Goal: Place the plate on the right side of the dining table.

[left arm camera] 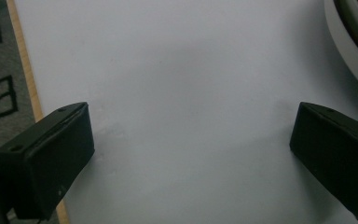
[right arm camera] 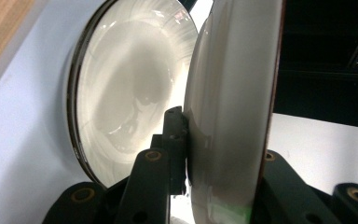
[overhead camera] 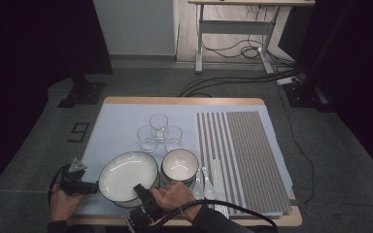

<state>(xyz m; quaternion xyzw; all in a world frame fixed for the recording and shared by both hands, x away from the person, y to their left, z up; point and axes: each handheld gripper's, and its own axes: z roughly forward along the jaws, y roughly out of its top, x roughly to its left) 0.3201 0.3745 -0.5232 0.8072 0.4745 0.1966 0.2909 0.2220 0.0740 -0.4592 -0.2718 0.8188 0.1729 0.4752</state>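
Note:
A large white plate (overhead camera: 127, 177) with a dark rim sits at the front of the pale mat (overhead camera: 121, 119). My right gripper (overhead camera: 141, 191) is shut on its near rim. In the right gripper view the held plate (right arm camera: 233, 102) stands tilted up between the jaws of the right gripper (right arm camera: 223, 163), apart from a second plate (right arm camera: 130, 93) beneath it. My left gripper (overhead camera: 93, 187) hovers just left of the plates. In the left gripper view the left gripper (left arm camera: 191, 158) is open over bare mat, with a plate rim (left arm camera: 349, 32) at the upper right.
A white bowl (overhead camera: 179, 165) stands right of the plates. Three clear glasses (overhead camera: 159, 131) cluster behind. Two white spoons (overhead camera: 204, 182) lie beside a striped placemat (overhead camera: 243, 155) on the table's right half. The table's wooden left edge (left arm camera: 28, 79) runs close to my left gripper.

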